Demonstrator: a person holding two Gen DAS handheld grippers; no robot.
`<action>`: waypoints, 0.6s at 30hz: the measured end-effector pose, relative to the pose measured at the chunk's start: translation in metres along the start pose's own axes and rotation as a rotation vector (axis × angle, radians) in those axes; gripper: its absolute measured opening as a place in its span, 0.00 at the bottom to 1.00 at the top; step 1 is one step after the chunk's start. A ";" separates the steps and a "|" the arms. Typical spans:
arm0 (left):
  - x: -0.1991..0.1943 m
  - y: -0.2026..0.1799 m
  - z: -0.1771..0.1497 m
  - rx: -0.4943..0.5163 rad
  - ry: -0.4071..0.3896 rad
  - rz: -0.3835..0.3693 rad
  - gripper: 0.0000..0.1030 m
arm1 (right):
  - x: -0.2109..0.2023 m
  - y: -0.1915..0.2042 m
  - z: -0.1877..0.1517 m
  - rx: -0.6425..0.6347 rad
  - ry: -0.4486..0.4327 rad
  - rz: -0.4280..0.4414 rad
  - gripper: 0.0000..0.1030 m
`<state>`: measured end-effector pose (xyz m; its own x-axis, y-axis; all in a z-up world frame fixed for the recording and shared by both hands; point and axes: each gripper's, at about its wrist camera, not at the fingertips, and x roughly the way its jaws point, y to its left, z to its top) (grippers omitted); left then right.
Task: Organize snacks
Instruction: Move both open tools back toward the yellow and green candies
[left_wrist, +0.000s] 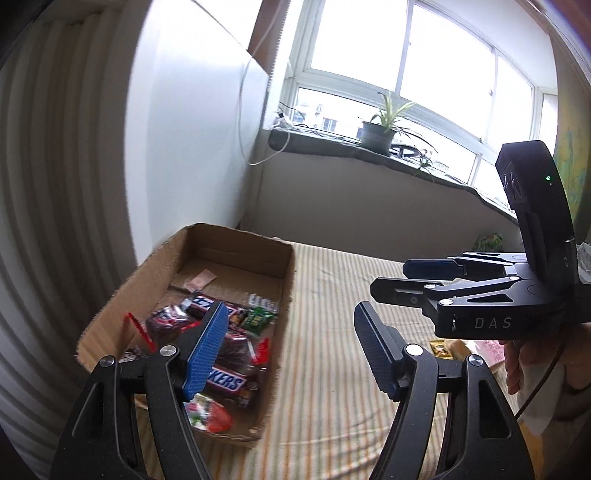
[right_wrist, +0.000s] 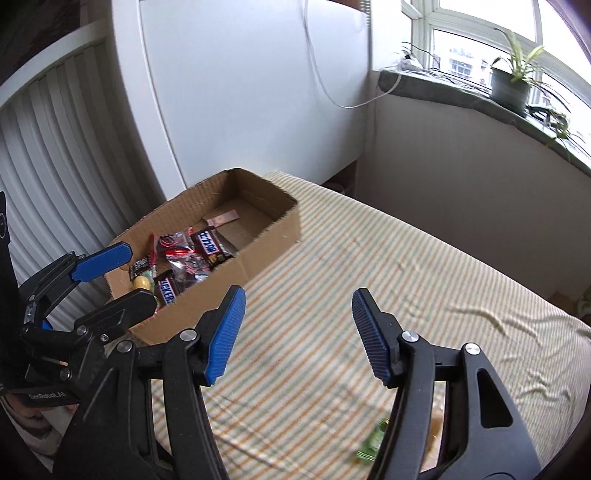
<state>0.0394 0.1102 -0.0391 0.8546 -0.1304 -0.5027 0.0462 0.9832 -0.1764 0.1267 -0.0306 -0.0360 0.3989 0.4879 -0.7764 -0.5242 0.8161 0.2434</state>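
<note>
A shallow cardboard box sits on a striped bed cover by the white wall. It holds Snickers bars, red-wrapped snacks and a small green packet. My left gripper is open and empty, held above the box's near right side. My right gripper is open and empty above the bed cover, right of the box. It also shows in the left wrist view. The left gripper shows in the right wrist view. Loose snacks lie near the right hand, and a green packet lies below the right gripper.
The striped bed cover spreads to the right of the box. A white cabinet and slatted panel stand behind the box. A window sill with a potted plant runs along the back. A white cable hangs down the wall.
</note>
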 end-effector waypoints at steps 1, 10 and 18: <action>0.002 -0.011 0.001 0.017 0.002 -0.011 0.69 | -0.009 -0.012 -0.007 0.020 -0.007 -0.013 0.61; 0.015 -0.114 -0.002 0.168 0.028 -0.131 0.69 | -0.080 -0.111 -0.067 0.192 -0.058 -0.120 0.65; 0.018 -0.149 -0.006 0.233 0.044 -0.164 0.69 | -0.093 -0.128 -0.079 0.215 -0.078 -0.128 0.65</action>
<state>0.0450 -0.0392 -0.0266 0.8029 -0.2904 -0.5206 0.3041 0.9507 -0.0614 0.0970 -0.2053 -0.0406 0.5126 0.3924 -0.7637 -0.2977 0.9155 0.2706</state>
